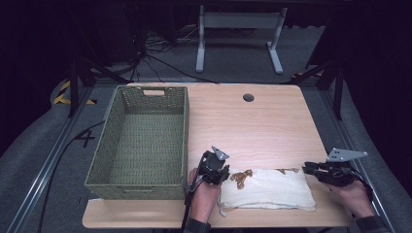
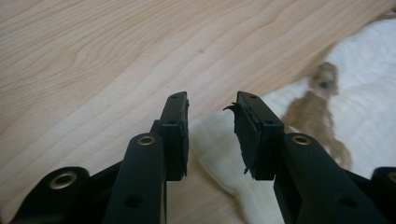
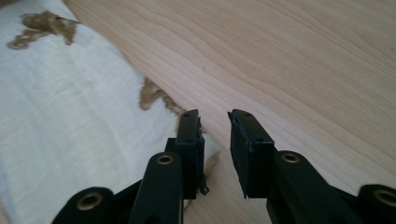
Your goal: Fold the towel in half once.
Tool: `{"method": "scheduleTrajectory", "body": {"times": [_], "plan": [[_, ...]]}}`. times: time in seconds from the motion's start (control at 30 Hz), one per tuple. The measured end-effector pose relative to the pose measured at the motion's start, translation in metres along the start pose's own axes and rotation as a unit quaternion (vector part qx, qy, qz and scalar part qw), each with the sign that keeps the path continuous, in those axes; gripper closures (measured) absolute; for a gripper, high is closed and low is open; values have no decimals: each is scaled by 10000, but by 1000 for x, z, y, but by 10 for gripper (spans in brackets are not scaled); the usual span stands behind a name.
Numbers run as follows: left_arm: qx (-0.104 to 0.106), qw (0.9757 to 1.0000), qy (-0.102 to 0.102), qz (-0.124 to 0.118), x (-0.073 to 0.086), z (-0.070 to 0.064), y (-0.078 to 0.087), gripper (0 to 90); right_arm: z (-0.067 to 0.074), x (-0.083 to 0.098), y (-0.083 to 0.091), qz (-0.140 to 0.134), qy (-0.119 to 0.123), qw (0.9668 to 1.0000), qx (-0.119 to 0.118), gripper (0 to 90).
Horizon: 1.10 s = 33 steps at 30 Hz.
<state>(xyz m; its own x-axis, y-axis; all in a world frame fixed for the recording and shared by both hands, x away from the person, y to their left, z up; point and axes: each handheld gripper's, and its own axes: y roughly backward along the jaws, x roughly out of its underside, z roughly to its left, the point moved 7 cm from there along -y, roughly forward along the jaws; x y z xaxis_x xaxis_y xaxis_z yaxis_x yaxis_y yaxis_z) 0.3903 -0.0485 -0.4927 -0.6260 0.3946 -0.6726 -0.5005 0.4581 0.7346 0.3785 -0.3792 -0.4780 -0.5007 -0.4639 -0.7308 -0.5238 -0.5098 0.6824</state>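
A folded white cloth point(image 1: 269, 190) with brown markings lies flat near the table's front edge. My left gripper point(image 1: 225, 174) sits at the cloth's left end. In the left gripper view its jaws point(image 2: 212, 105) stand apart, a corner of the cloth point(image 2: 369, 93) lies on the wood below the gap, and the pads do not press on it. My right gripper point(image 1: 309, 169) sits at the cloth's right end. The right gripper view has those jaws point(image 3: 214, 116) apart too, over the corner of the cloth point(image 3: 70, 116), with nothing pinched.
An empty green woven basket point(image 1: 186, 127) stands on the left half of the wooden table point(image 1: 252, 126). A round cable hole point(image 1: 248, 97) sits near the table's far edge. Beyond the table stand a white desk frame point(image 1: 238, 22) and floor cables.
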Motion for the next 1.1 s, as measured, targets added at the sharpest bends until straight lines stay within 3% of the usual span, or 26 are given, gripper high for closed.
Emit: {"method": "scheduleTrajectory", "body": {"times": [0.17,0.33,0.5,0.63,0.7,0.8,1.0,1.1], "plan": [[64,9999,1,111,1,4,-5,636,-3,1,-13,163,-16,9998,-120,734],[79,9997,3,249,5,8,-12,625,-3,13,-21,431,-77,9988,-229,733],[114,9996,36,275,9,7,-15,624,-3,14,-21,437,-151,9983,-343,793],[226,9994,-8,275,9,5,-15,703,-2,14,-21,449,-188,9979,-436,849],[339,9990,-64,280,9,2,-16,832,-1,13,-21,468,-72,9982,-355,870],[286,9992,-96,266,8,2,-16,856,-1,13,-21,466,2,9986,-238,875],[211,9997,88,74,1,10,-16,873,-14,10,-13,339,-113,9994,4,880],[140,9999,84,3,-8,13,-19,876,-18,8,-11,314,-143,9994,55,881]]}}
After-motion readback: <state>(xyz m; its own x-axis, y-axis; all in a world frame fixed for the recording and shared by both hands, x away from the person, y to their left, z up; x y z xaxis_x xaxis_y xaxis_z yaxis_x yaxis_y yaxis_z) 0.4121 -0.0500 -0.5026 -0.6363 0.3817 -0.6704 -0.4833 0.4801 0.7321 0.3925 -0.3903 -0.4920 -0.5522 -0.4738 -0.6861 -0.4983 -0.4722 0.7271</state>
